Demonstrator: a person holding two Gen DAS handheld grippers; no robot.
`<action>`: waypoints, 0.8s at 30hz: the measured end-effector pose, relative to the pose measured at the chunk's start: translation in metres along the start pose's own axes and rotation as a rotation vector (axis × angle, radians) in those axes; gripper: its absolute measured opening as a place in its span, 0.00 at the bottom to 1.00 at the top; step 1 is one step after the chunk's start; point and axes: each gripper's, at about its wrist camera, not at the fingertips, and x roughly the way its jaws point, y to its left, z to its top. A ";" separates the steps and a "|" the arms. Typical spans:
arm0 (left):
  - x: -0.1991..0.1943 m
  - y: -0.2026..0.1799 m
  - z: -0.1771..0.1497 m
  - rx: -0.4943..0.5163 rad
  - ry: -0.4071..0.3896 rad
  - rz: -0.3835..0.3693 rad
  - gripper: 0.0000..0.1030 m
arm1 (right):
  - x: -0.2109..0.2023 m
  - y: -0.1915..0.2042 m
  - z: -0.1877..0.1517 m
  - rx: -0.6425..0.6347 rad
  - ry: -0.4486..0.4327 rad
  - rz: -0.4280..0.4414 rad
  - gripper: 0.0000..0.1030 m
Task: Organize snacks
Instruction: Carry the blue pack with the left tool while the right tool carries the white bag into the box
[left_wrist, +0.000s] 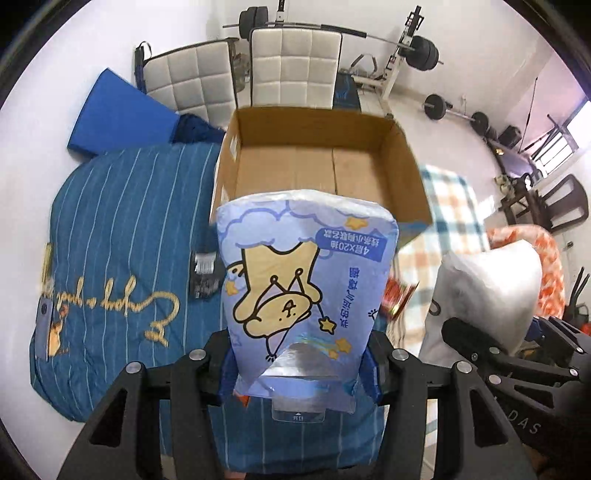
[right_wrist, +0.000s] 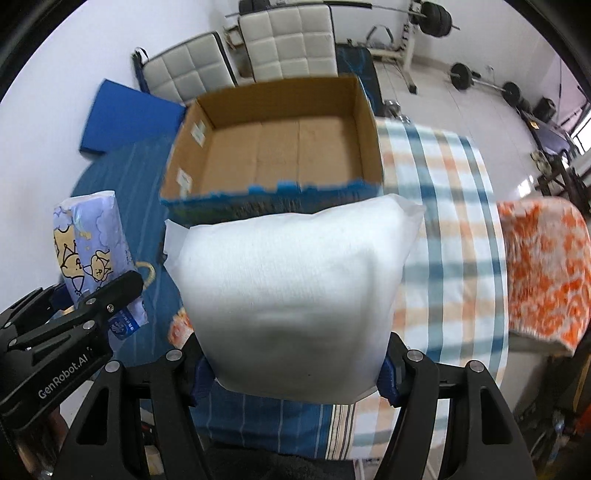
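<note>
My left gripper (left_wrist: 301, 365) is shut on a light blue tissue pack (left_wrist: 306, 273) printed with a cartoon bear, held up in front of an open cardboard box (left_wrist: 317, 129). My right gripper (right_wrist: 295, 373) is shut on a plump white packet (right_wrist: 295, 288), also held short of the cardboard box (right_wrist: 277, 96). The box's brown floor is bare. In the right wrist view the tissue pack (right_wrist: 92, 251) and the left gripper show at the left. In the left wrist view the white packet (left_wrist: 487, 291) shows at the right.
The box rests on a bed between a blue striped quilt (left_wrist: 125, 229) and a plaid blanket (right_wrist: 450, 229). An orange patterned cloth (right_wrist: 546, 269) lies at the right. A small dark packet (left_wrist: 203, 273) lies on the quilt. Two white chairs (left_wrist: 291, 62) and weight equipment (left_wrist: 417, 48) stand behind.
</note>
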 end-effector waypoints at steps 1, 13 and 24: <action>0.000 -0.001 0.012 -0.006 -0.003 -0.005 0.49 | -0.005 -0.001 0.010 -0.004 -0.009 0.008 0.68; 0.104 0.003 0.180 -0.104 0.136 -0.141 0.49 | 0.062 -0.026 0.189 -0.018 0.002 0.048 0.68; 0.239 0.008 0.256 -0.162 0.376 -0.218 0.50 | 0.215 -0.049 0.300 0.001 0.190 0.056 0.69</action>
